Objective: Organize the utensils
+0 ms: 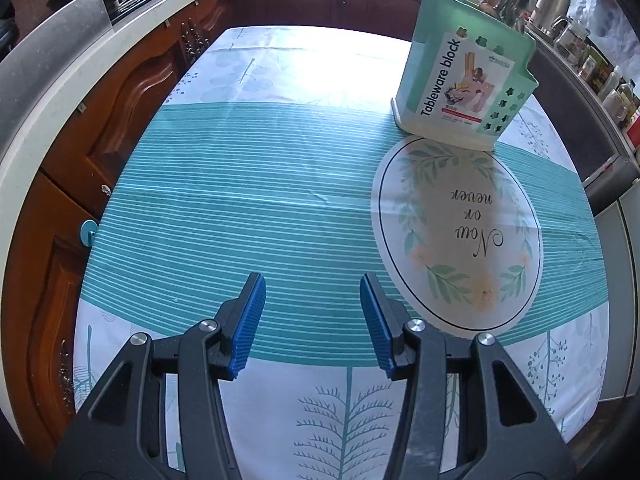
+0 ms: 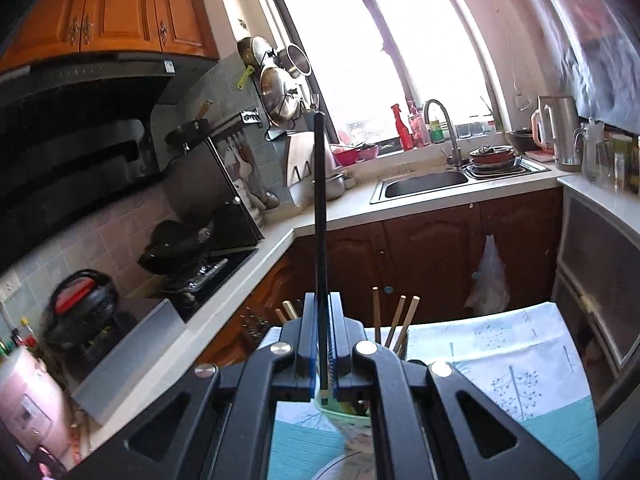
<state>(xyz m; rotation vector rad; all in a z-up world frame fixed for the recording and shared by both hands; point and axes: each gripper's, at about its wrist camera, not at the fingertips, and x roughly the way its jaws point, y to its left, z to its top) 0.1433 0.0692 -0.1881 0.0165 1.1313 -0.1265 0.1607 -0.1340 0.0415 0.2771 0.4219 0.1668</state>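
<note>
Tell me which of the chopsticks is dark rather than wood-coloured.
The black chopstick, clamped upright in the right gripper. The other chopsticks are light wood and stand loose in the green holder below it.

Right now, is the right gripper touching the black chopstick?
Touching. The right wrist view shows the right gripper shut on the black chopstick, both blue pads pressing its sides.

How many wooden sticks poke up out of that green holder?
5: two left of the right gripper, three to its right. More may hide behind it.
</note>
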